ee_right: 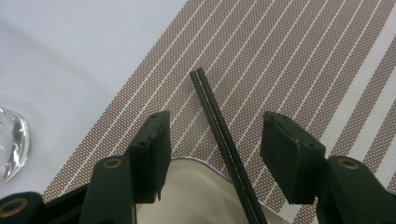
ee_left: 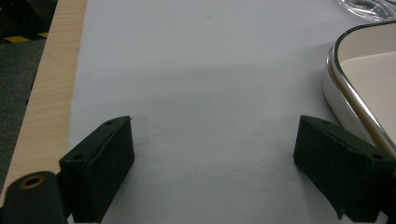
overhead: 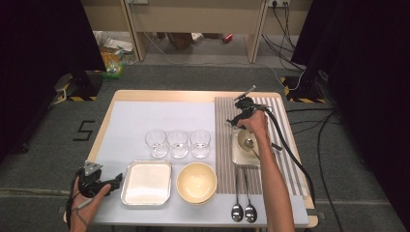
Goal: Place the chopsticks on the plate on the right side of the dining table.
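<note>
Striped placemat under chopsticks; right claw open.

- Your bench has a pale wooden top under a white sheet and a striped mat.
- On the sheet you have three glasses, a metal tray and a yellow bowl.
- On the mat lie a small tray and two spoons.

Chopsticks lie across tray on placemat.
</note>
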Demonstrator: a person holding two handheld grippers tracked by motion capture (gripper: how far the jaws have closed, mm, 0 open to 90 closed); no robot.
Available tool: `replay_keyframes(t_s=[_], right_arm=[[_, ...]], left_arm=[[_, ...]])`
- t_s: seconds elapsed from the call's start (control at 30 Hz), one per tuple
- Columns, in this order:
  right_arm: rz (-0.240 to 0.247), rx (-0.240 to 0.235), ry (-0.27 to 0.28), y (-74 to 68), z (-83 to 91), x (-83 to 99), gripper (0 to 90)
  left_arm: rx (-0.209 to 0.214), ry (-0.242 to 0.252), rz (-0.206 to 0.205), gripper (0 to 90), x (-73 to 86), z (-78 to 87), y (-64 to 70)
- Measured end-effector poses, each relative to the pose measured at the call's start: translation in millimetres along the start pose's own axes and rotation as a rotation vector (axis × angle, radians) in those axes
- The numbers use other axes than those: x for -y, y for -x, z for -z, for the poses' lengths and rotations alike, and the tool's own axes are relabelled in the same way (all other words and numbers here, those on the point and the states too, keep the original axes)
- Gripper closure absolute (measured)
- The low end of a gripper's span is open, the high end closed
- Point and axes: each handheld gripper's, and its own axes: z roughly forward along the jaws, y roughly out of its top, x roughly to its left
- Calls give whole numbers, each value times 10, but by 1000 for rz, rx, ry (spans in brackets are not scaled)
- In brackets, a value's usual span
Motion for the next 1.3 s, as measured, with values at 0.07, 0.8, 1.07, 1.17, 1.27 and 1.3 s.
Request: replay_keyframes(t_s=[0.07, 0.8, 1.07, 1.17, 1.27, 1.3], right_arm=[[0, 4, -3, 1, -26, 4, 432], [-30, -4, -55, 5, -167, 25, 406], [-20, -8, -69, -18, -205, 23, 409], [-19, -9, -83, -31, -212, 25, 407], [-9, -14, -83, -44, -221, 22, 406], [-9, -17, -85, -47, -222, 21, 407]], left_arm=[[0, 0, 0, 111, 0, 0, 0], [1, 1, 1, 112, 0, 0, 0], [1, 0, 0, 111, 0, 0, -1], [1, 0, 0, 112, 0, 0, -1], [1, 0, 0, 111, -1, 0, -1], [1, 0, 0, 111, -1, 0, -1]])
